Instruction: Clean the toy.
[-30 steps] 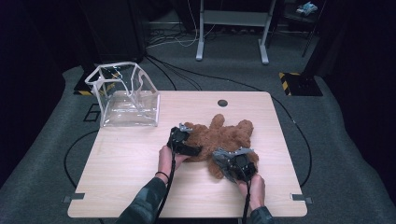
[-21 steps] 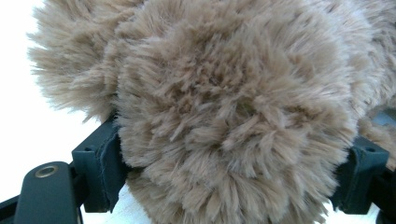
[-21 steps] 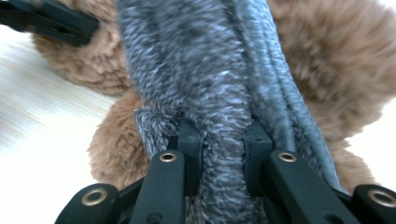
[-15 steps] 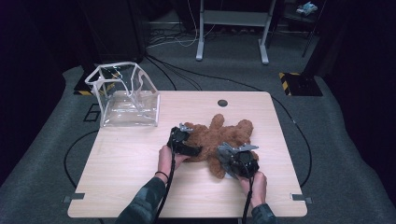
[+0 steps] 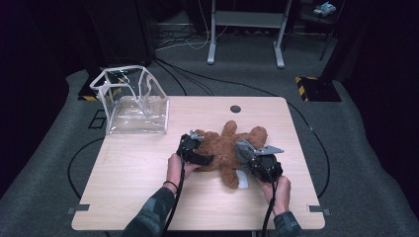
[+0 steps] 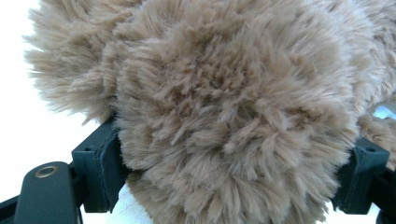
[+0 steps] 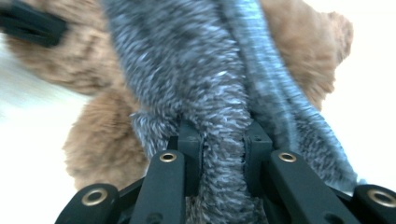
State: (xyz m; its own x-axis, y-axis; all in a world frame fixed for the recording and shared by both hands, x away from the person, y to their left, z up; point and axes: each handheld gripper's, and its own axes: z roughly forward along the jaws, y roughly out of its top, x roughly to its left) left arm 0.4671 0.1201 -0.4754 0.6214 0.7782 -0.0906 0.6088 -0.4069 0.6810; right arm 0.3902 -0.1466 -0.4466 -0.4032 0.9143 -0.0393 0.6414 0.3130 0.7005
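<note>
A brown teddy bear lies on the wooden table, right of centre. My left gripper is at the bear's left end. In the left gripper view its jaws stand wide, pressing either side of a round fluffy part of the bear, so my left gripper is shut on it. My right gripper is at the bear's right side, a little above the table. There it pinches a strip of grey furry fabric between nearly shut pads, with the bear behind.
A clear plastic bag stands open at the table's far left corner. A round cable hole sits near the far edge. A white tag lies by the bear's lower leg. Cables and a metal stand are on the floor beyond.
My right gripper has risen and shifted slightly right, lifting the grey fabric off the bear. The left gripper and the bear's left end have stayed in place.
</note>
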